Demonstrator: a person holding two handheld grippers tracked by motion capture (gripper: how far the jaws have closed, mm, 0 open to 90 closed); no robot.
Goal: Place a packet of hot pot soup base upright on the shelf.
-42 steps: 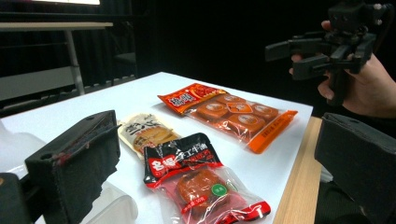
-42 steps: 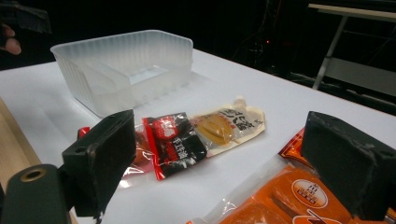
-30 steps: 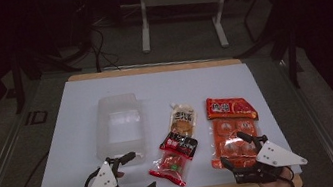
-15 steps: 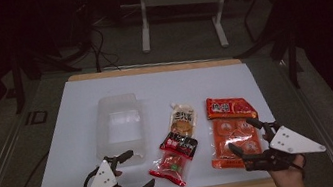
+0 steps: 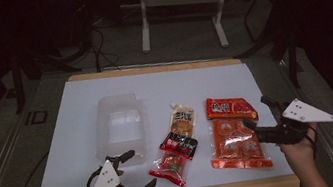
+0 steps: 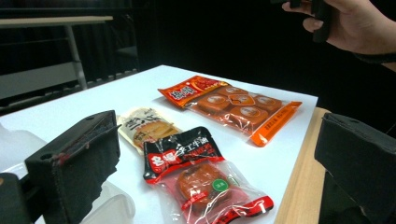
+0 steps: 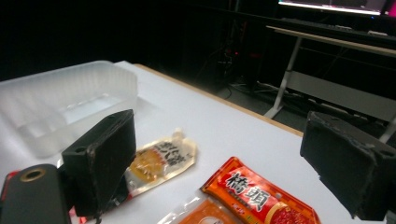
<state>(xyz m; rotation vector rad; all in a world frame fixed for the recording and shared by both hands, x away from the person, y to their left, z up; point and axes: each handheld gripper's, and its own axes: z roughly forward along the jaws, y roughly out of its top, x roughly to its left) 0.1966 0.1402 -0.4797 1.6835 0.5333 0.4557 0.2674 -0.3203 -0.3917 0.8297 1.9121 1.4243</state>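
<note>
High view: my right gripper (image 5: 260, 120), jaws spread and empty, hovers beside the orange snack pack (image 5: 234, 136) lying on the surface (image 5: 78, 94). Left gripper (image 5: 134, 172) idles released. Next I lower and pinch its edge.

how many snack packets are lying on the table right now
3. The large orange packet lies on the right, near the right gripper. The pale pouch sits mid-table beside the clear plastic tray. The red and black packet lies in front of that pouch, overlapping its near end.
</note>
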